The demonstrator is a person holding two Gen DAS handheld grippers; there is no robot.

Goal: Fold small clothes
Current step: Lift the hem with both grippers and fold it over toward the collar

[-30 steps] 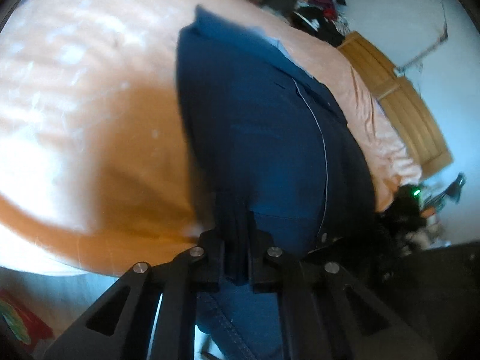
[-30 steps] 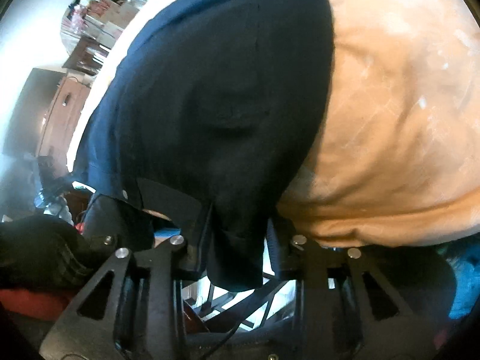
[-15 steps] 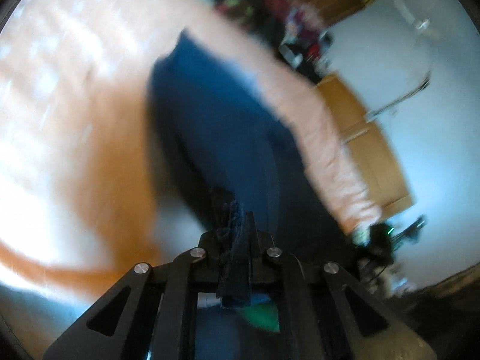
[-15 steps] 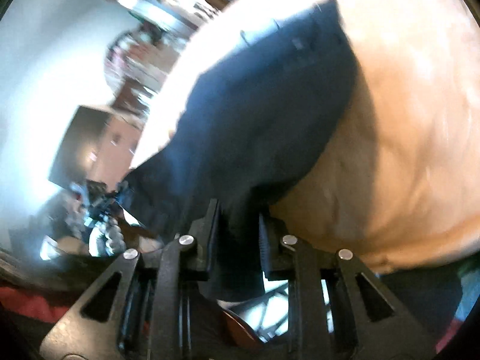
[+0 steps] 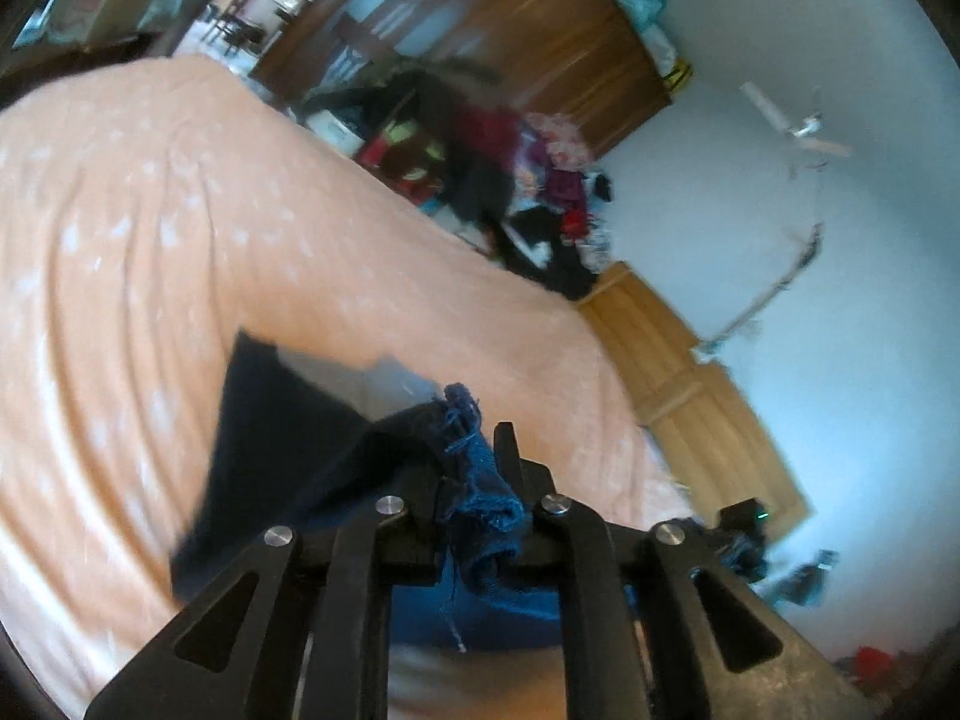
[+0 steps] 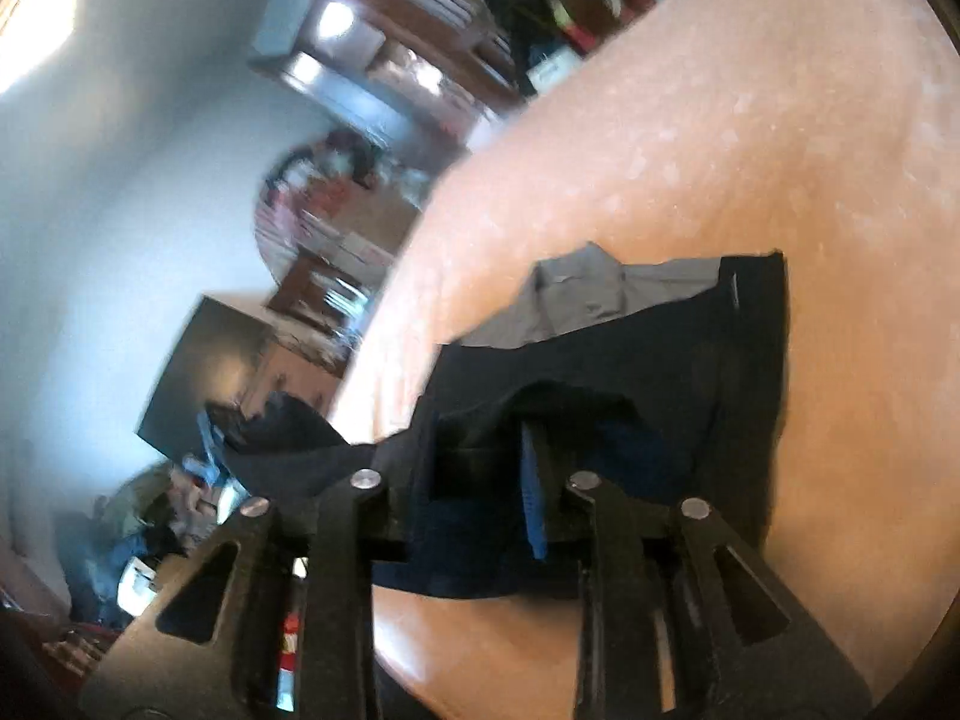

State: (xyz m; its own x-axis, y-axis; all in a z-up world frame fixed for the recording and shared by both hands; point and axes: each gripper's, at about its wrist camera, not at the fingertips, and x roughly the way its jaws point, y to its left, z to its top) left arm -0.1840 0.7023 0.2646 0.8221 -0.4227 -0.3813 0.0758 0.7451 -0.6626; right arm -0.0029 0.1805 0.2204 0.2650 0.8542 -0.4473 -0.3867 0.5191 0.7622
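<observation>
Two pairs of fingers, both mine, pinch the same dark navy denim garment (image 5: 282,450). My left gripper (image 5: 474,480) is clamped on a frayed blue hem corner that bunches up between its pads. My right gripper (image 6: 480,480) bites a dark fold of the cloth, a blue edge showing against its right finger. Beyond the fingers the garment lies doubled over on the peach bedsheet with pale specks (image 5: 132,240), a grey lining (image 6: 594,294) showing at its far edge. Past the bed stand a brown wooden wardrobe (image 5: 510,30) and a heap of mixed clothes (image 5: 516,180).
</observation>
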